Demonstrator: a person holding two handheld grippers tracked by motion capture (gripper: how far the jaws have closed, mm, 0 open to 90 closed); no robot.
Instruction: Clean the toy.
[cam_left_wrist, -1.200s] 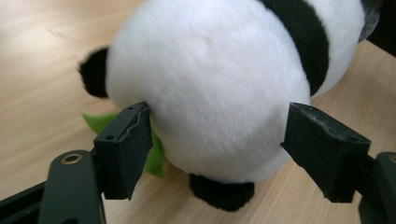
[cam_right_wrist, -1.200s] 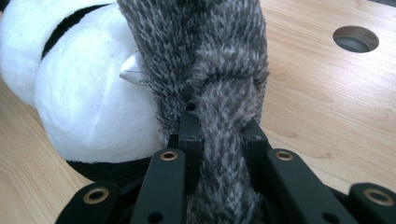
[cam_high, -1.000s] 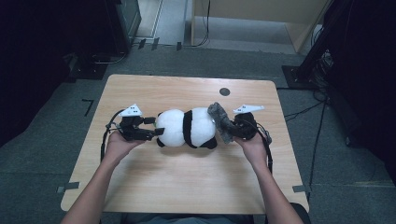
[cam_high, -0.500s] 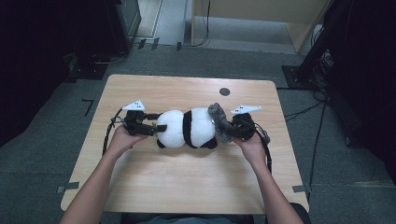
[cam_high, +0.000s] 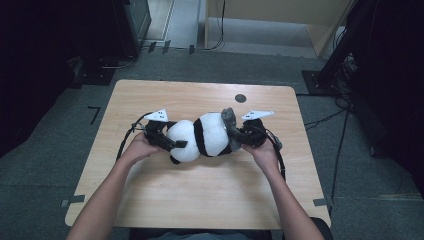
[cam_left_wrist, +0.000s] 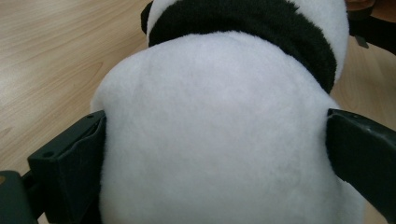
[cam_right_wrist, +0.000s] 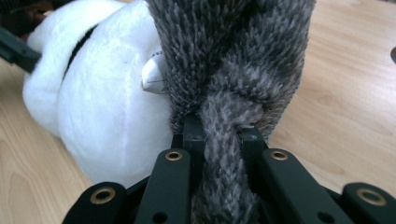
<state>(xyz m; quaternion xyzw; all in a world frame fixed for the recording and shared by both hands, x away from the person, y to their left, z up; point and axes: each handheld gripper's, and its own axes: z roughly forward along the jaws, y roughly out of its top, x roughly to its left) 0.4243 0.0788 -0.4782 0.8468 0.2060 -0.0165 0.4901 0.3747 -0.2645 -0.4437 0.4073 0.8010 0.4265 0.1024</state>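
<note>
While the right gripper pinches the grey fur to anchor the panda, the left gripper, jaws just opened wide, straddles its white end.

No readable text or signs

No words, numbers, brand names or signs can be read anywhere. A small white tag is sewn onto the white plush toy, just beside its grey furry part, but no print can be made out on it. Small dark marks are seen on the white plates above the toy's two ends in the high view; they are too small to be read.
</note>
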